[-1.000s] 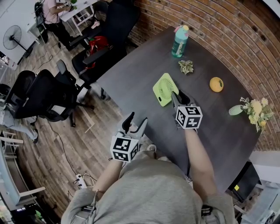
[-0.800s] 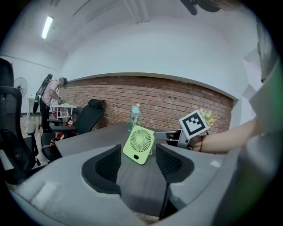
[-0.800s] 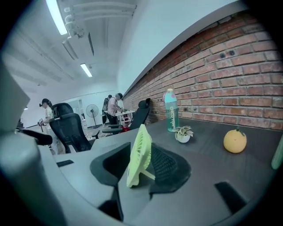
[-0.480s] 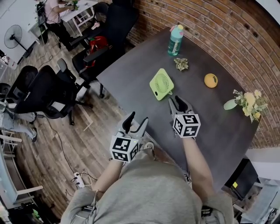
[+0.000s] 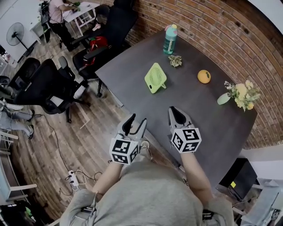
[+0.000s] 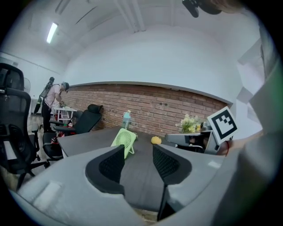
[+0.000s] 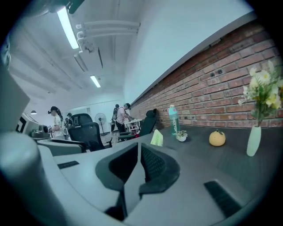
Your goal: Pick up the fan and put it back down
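The light green fan (image 5: 155,77) stands upright on its foot on the dark table (image 5: 212,128), far ahead of both grippers; it shows small in the left gripper view (image 6: 124,139) and the right gripper view (image 7: 157,138). My right gripper (image 5: 176,110) hangs over the table's near part, well short of the fan. Its jaws are closing and stand almost together with nothing between them (image 7: 139,159). My left gripper (image 5: 136,122) is off the table's near edge, above the wooden floor. Its jaws are closing slightly but stand apart and empty (image 6: 138,156).
A teal bottle (image 5: 170,39), a small potted plant (image 5: 175,60), an orange (image 5: 204,76) and a vase of flowers (image 5: 239,95) stand along the brick wall side. Black office chairs (image 5: 48,86) are on the floor at left. A person (image 5: 57,11) stands at a far desk.
Both grippers have drawn back toward me, away from the fan, which stays standing on the table. The right jaws have narrowed to nearly together.
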A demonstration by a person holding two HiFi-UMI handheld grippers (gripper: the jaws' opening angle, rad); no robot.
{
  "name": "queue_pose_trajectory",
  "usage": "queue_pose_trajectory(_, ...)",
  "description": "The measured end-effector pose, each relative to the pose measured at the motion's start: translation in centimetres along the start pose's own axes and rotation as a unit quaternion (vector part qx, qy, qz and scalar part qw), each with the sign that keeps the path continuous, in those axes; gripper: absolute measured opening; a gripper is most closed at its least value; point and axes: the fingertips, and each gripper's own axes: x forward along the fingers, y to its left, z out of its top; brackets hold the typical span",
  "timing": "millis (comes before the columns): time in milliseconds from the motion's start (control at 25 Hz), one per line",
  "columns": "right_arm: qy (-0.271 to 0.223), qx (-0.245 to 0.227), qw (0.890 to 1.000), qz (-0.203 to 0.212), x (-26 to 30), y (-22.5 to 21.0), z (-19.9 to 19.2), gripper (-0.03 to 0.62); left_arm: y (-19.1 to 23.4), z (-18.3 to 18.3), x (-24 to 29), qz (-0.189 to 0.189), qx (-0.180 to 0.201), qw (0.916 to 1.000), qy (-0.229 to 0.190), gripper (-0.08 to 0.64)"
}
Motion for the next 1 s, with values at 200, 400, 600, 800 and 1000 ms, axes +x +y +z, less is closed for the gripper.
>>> queue_pose_trajectory(200,-0.013,-0.007,1.000,0.011,-4.8,1.2,0.0,0.018,-3.2,-1.0,-2.3,0.010,0.002,0.9999,-0.006,0.166)
queue_pose_trajectory(400,-0.018,-0.034,0.999,0.023,-9.4,2.7,-1.0,0.008,-6.4,-1.8,-4.9,0.017,0.003,0.9997,-0.016,0.131)
queue_pose_trajectory(600,-0.019,-0.057,0.998,0.032,-14.1,4.4,-2.6,0.003,-9.7,-2.7,-7.7,0.015,0.006,0.9996,-0.022,0.093)
queue_pose_trajectory(800,-0.019,-0.068,0.997,0.036,-17.9,5.4,-4.1,0.003,-11.8,-3.6,-10.1,0.019,0.000,0.9994,-0.029,0.052)
queue_pose_trajectory(1000,-0.018,-0.063,0.997,0.035,-21.2,6.3,-5.4,0.003,-13.6,-4.6,-12.1,0.014,0.003,0.9996,-0.025,0.034)
